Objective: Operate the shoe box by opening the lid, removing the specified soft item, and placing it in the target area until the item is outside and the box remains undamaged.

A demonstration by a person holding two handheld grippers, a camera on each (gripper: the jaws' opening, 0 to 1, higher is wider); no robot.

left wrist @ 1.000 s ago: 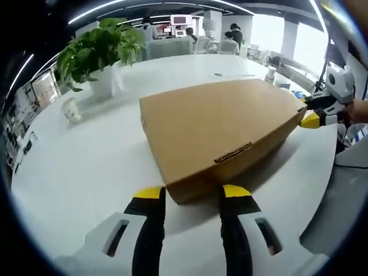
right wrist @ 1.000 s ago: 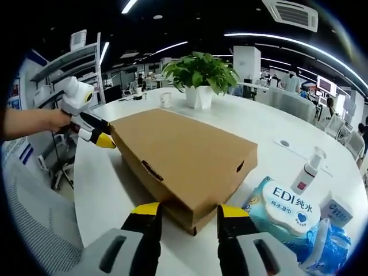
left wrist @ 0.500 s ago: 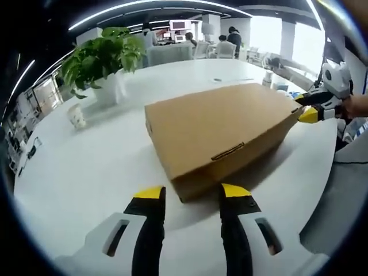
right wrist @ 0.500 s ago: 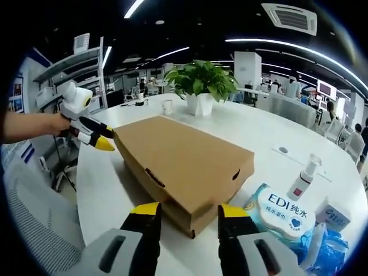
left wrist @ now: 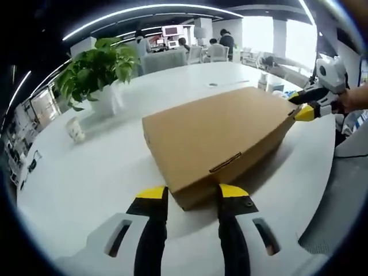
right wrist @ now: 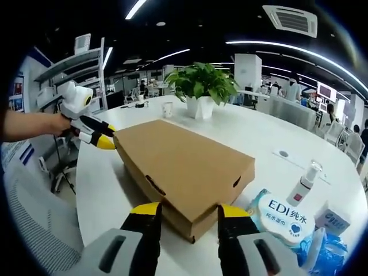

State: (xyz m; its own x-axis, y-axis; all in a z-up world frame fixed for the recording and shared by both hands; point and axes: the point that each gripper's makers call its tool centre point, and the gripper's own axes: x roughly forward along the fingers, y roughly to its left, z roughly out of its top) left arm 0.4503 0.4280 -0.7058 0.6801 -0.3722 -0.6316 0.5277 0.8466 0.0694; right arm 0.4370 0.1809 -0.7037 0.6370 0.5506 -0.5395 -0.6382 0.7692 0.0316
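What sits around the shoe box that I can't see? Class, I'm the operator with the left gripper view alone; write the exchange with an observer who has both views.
Observer: A pack of wet wipes lies on the table close beside the shoe box, at its near right corner.
Operator: Is there any opening on that end of the box?
Observer: Yes, a small oval hole in the end wall facing the wipes.
Operator: How does my left hand-held gripper look from there?
Observer: The left hand-held gripper points at the box's far left corner, held by a hand. I cannot tell whether it touches.
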